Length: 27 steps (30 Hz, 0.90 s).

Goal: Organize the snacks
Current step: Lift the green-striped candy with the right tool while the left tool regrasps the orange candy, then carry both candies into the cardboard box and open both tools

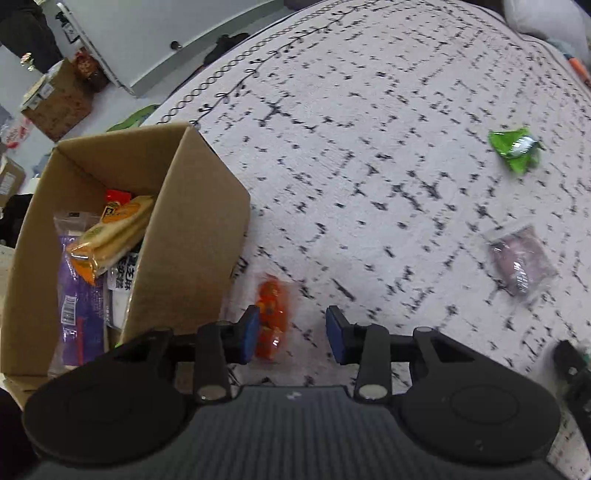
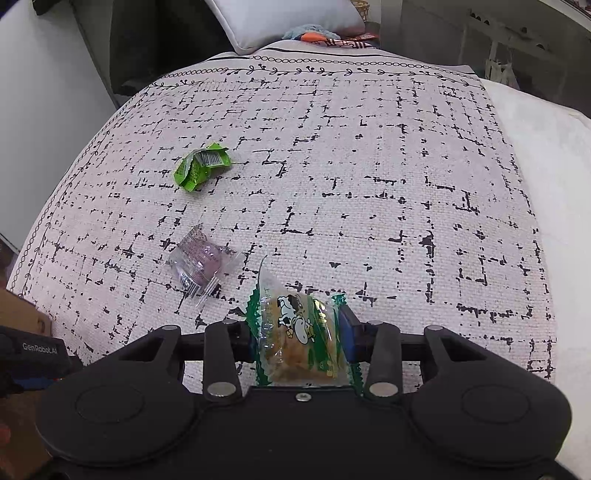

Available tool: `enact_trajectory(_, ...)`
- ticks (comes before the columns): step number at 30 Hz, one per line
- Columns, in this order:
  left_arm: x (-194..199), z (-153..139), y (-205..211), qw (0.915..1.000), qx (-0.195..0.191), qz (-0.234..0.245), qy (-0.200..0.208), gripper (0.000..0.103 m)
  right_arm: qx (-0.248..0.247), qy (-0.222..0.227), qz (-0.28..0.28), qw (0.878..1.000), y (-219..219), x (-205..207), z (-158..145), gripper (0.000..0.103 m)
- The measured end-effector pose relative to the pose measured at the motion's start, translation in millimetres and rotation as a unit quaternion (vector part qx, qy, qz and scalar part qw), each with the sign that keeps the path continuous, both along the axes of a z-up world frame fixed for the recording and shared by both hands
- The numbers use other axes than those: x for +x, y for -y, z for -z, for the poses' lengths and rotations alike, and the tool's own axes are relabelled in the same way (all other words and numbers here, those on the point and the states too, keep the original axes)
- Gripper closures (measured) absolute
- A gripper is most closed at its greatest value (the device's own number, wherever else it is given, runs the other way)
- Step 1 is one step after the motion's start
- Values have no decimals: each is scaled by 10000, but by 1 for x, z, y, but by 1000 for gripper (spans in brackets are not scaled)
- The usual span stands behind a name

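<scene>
In the left wrist view, my left gripper [image 1: 293, 326] stands open over the patterned cloth [image 1: 369, 110]. A small orange snack packet [image 1: 272, 314] lies between its blue pads, close against the left one. To the left is an open cardboard box [image 1: 199, 221] holding a yellow-orange biscuit pack [image 1: 110, 236], a purple pack [image 1: 79, 295] and others. My right gripper [image 2: 299, 328] is shut on a clear, green-edged packet with a cartoon dog [image 2: 299, 332], held just above the cloth. A green packet [image 2: 202, 166] and a clear purple packet [image 2: 201, 262] lie ahead-left of it.
The same green packet [image 1: 515, 149] and purple packet [image 1: 521, 260] lie to the right in the left wrist view. A white pillow [image 2: 288, 22] sits at the cloth's far end. Another cardboard box [image 1: 55, 99] stands on the floor beyond.
</scene>
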State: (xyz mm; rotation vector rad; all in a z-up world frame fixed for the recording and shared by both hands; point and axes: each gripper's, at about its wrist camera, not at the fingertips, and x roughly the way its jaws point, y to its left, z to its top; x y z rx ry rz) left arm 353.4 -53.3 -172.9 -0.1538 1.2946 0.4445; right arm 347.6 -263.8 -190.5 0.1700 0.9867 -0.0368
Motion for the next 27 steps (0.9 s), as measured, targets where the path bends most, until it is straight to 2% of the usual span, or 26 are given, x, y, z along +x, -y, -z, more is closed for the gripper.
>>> enact_trajectory(9,1,18,-22,9995,-199,-247,-8,65,-113,45,-72,9999,-4,2,3,63)
enact_trajectory(12,3,19,-24,9989,-391,-256,72,82,-151,103,-122,9998,-4,2,4,66)
enact_trajectory(13,4,18,-25,9989,-395,-245,59,84,-176,116,-142,9997,-5,1,4,66)
enact_trajectory(17,2,11,-24,9980,-554,-280,83,85,-234,128,-213,9994,-8,0,3,68)
enact_trajectory(21,-4,-1,-22,9971,-721,-193,166,85,228,16,-183,9996,-4,-5,-3,69)
enact_trajectory(27,-21,-23,-25,9940,-1034,-107,348,85,306,63,-140,9994,-4,-21,-17,70)
